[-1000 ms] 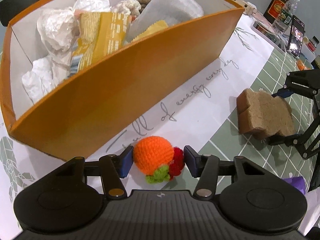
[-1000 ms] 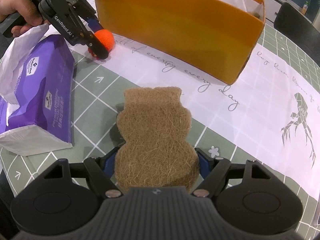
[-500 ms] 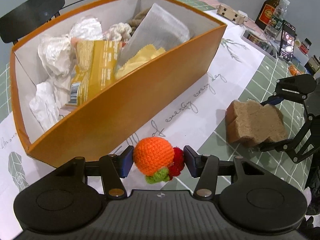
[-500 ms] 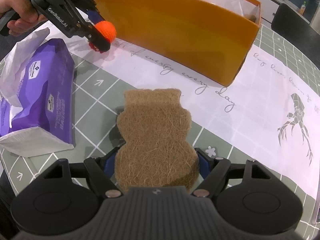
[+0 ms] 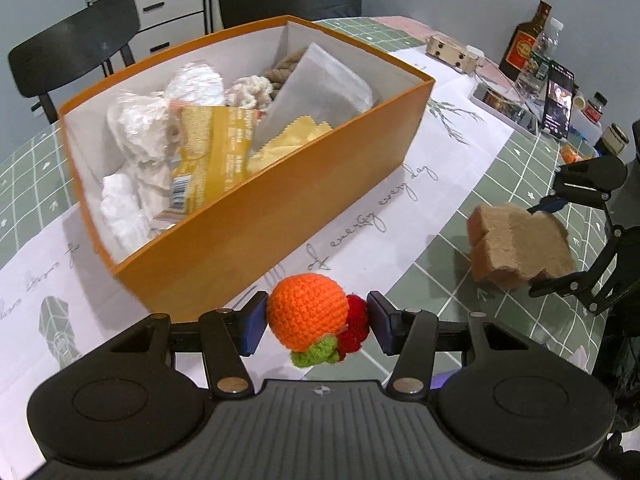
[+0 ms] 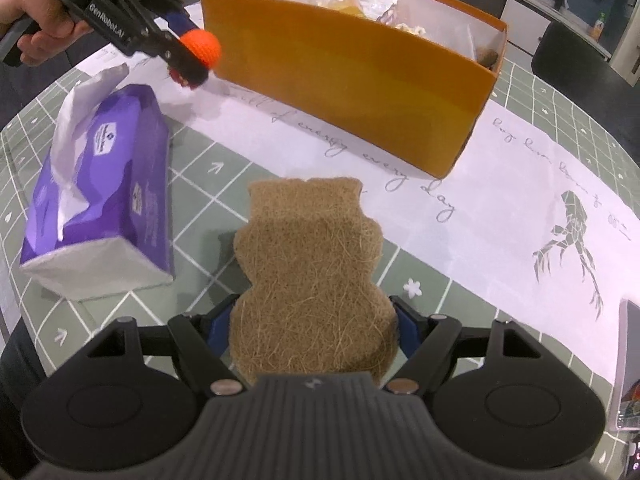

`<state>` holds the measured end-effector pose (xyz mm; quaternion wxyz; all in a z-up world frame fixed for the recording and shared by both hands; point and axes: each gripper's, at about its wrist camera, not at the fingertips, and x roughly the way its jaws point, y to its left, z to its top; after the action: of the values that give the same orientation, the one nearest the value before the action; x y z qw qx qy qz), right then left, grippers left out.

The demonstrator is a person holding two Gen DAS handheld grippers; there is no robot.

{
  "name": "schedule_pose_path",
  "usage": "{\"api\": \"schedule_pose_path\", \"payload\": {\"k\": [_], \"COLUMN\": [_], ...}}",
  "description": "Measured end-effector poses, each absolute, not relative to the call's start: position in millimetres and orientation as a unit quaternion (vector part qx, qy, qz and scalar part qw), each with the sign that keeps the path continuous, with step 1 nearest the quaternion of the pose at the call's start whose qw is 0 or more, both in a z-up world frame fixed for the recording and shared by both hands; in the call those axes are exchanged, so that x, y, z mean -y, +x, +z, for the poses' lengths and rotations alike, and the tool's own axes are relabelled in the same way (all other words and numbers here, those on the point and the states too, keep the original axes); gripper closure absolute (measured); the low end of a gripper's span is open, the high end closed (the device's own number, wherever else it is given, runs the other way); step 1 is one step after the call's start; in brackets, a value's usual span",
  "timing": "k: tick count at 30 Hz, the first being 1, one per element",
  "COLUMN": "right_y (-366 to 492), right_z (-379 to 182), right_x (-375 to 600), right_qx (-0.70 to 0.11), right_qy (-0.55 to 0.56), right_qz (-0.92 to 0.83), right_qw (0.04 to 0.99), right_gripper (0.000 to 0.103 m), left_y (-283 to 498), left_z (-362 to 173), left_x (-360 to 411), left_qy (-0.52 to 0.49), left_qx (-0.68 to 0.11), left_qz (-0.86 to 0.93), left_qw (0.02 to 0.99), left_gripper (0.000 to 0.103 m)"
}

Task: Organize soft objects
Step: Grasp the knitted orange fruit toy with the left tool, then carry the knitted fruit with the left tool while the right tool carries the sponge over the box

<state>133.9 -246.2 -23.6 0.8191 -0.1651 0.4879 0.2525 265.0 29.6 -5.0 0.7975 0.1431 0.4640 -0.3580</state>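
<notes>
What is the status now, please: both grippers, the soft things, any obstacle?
Left gripper shut on knitted orange, lifted beside orange box. Right gripper shut on brown sponge, above table. Tissue pack not in the way.

- My left tongs (image 5: 317,322) cover the sides of the crocheted orange (image 5: 306,310), so I cannot see the pad contact.
- The sponge (image 6: 312,292) hides most of my right tongs (image 6: 314,326); its near end disappears behind the housing.
- The orange box (image 6: 360,80) wall hides most of its contents from my right camera.
- Bottle (image 5: 524,46) labels are too small to read.
- A flat object (image 6: 629,364) is cut off by the frame edge.
</notes>
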Motion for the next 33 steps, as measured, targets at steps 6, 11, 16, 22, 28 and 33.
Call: {"api": "schedule_pose_path", "payload": {"k": [6, 11, 16, 22, 28, 33], "right_y": [130.0, 138.0, 156.8, 188.2, 217.4, 246.5], "right_z": [-11.1, 12.1, 40.0, 73.4, 99.0, 107.7], "right_x": [260.5, 276.6, 282.0, 270.1, 242.2, 223.8], "right_qx": [-0.491, -0.485, -0.473, -0.451, -0.430, -0.418], "right_qy": [-0.187, -0.209, -0.234, -0.267, -0.290, -0.312], "right_qz": [0.235, 0.210, 0.193, 0.189, 0.210, 0.225], "right_qw": [0.818, 0.823, 0.827, 0.830, 0.829, 0.823], "right_gripper": [0.027, 0.027, 0.027, 0.027, 0.027, 0.027], "left_y": [263.4, 263.3, 265.8, 281.4, 301.9, 315.7], "left_z": [5.4, 19.8, 46.3, 77.6, 96.8, 93.4], "left_x": [-54.1, -68.8, -80.9, -74.8, -53.2, -36.1], "left_qy": [0.139, 0.146, 0.141, 0.158, 0.185, 0.195], "left_qx": [-0.460, -0.454, -0.432, -0.414, -0.400, -0.394], "left_qz": [-0.349, -0.339, -0.337, -0.328, -0.332, -0.345], "left_qw": [0.804, 0.811, 0.825, 0.834, 0.834, 0.829], "left_gripper": [0.042, 0.042, 0.042, 0.042, 0.042, 0.042]}}
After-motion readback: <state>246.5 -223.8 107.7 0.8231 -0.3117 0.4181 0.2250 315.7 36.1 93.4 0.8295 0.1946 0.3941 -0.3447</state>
